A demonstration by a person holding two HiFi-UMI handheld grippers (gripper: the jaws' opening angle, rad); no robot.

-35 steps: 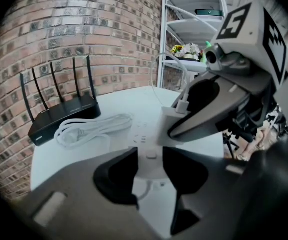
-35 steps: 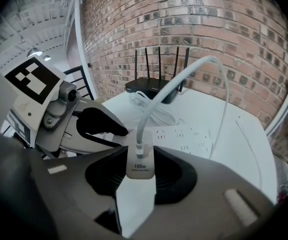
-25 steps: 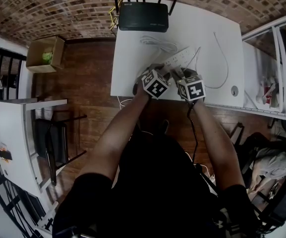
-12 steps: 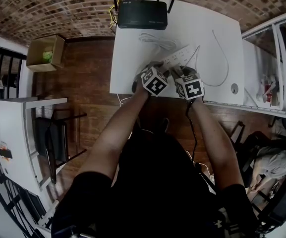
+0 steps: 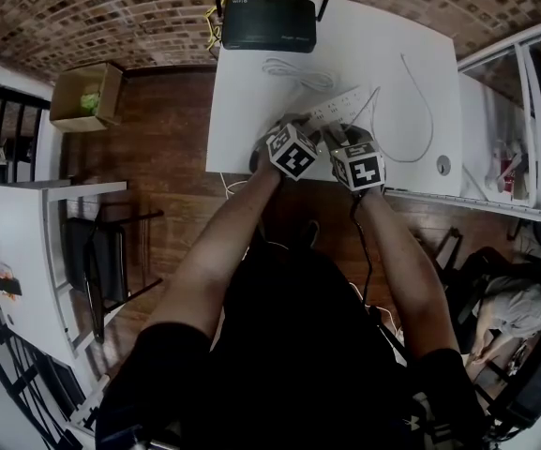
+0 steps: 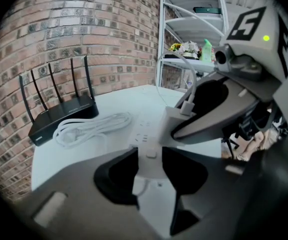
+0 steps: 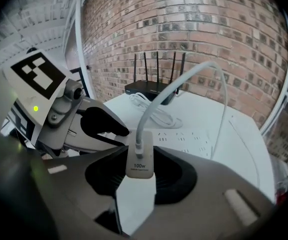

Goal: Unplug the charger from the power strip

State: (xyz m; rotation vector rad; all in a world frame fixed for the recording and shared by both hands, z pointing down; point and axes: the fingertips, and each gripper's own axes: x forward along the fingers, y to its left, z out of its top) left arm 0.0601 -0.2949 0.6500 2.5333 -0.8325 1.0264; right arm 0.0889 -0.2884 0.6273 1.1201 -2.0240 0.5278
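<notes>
A white power strip [image 5: 341, 109] lies slanted on the white table [image 5: 242, 129]. My left gripper [image 6: 149, 171] is shut on the strip's near end [image 6: 148, 151], just behind its switch. A white charger block [image 7: 140, 170] marked 100w stands on that end of the strip, and its white cable [image 7: 183, 84] arcs up and away. My right gripper [image 7: 140, 179] is shut on the charger, one jaw on each side. In the head view both grippers, left [image 5: 306, 135] and right [image 5: 343, 142], meet at the strip. I cannot tell whether the charger's prongs sit in the socket.
A black router [image 5: 270, 24] with several antennas stands at the table's far edge. A coiled white cord [image 5: 298, 73] lies between it and the strip. The thin charger cable [image 5: 426, 111] loops over the right half. White shelving [image 5: 523, 111] stands to the right.
</notes>
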